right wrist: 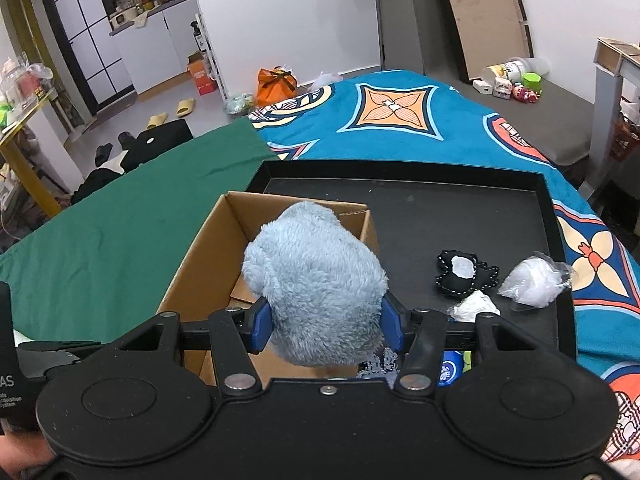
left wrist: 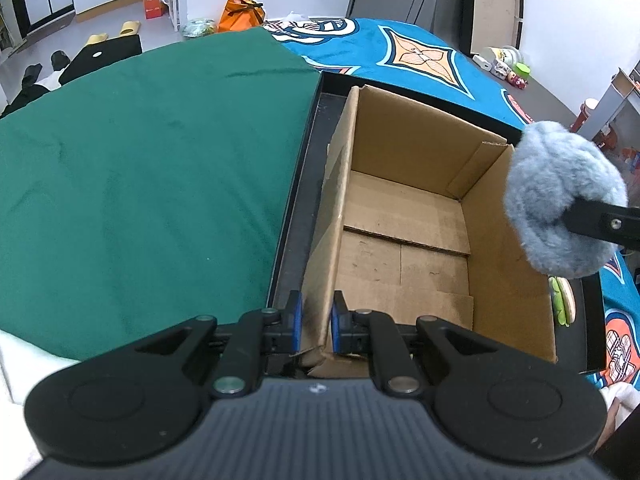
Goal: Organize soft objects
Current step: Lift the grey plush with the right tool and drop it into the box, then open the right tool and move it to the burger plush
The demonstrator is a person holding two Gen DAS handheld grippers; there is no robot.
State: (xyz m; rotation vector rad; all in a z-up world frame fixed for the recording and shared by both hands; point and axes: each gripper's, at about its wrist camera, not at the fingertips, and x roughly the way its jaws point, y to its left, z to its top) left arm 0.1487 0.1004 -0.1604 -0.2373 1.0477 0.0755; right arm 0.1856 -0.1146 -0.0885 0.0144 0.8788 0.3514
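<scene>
The right gripper [right wrist: 326, 326] pinches a fluffy blue plush [right wrist: 316, 280] between its blue pads, holding it over the open cardboard box [left wrist: 420, 216], presumably to drop it in. The left gripper [left wrist: 316, 326] clamps the box's near wall (steadying it, I'd judge) inside the black tray [right wrist: 440, 208].

One cardboard box [right wrist: 200, 264], one blue plush [right wrist: 316, 284], two white bundles [right wrist: 528, 282] (tray).

Cardboard box [left wrist: 408, 232] interior bare, open-topped
</scene>
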